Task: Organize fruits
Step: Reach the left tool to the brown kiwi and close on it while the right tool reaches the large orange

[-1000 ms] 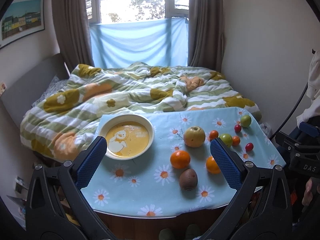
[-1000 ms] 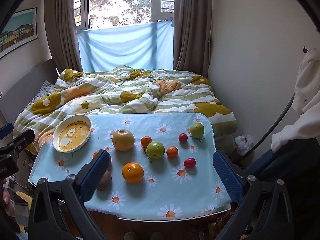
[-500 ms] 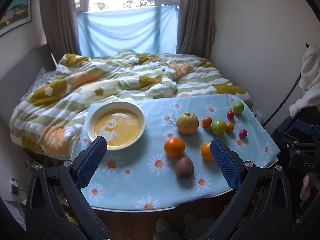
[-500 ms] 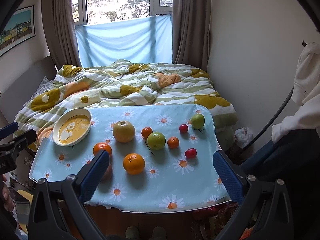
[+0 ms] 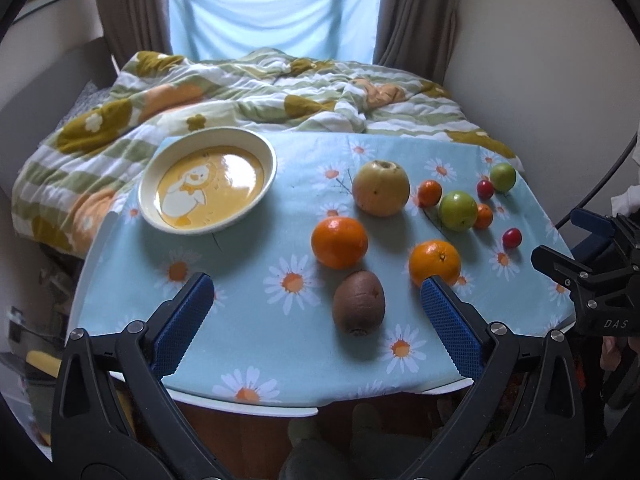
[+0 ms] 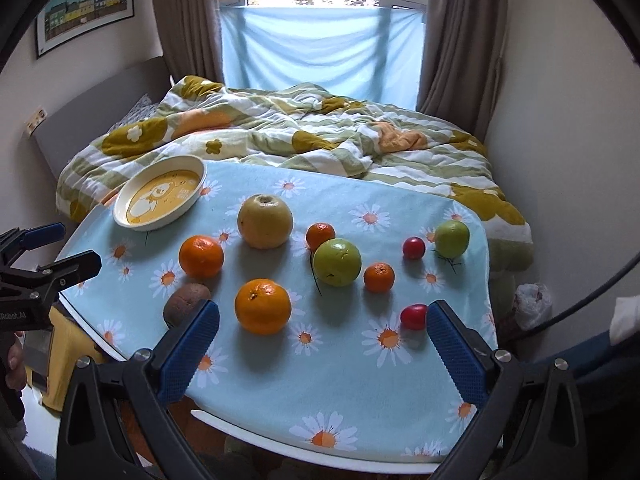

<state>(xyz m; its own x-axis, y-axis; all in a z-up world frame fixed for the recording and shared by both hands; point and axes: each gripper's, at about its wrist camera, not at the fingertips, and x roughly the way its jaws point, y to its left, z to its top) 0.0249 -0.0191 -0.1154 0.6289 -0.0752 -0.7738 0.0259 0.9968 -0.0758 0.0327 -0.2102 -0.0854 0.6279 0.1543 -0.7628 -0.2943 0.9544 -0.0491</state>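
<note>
2 grippers, left gripper and right gripper, wide-jawed, nearer the fruit than before.

Small table with rounded corners, covered by a light blue cloth with daisies. Near the far left corner, a cream bowl with yellow inside, empty. Toward the middle, a big yellow apple, two oranges, and a brown kiwi closest to the near edge. Toward the right edge, two green apples, two small tangerines and two red cherry tomatoes.
</note>
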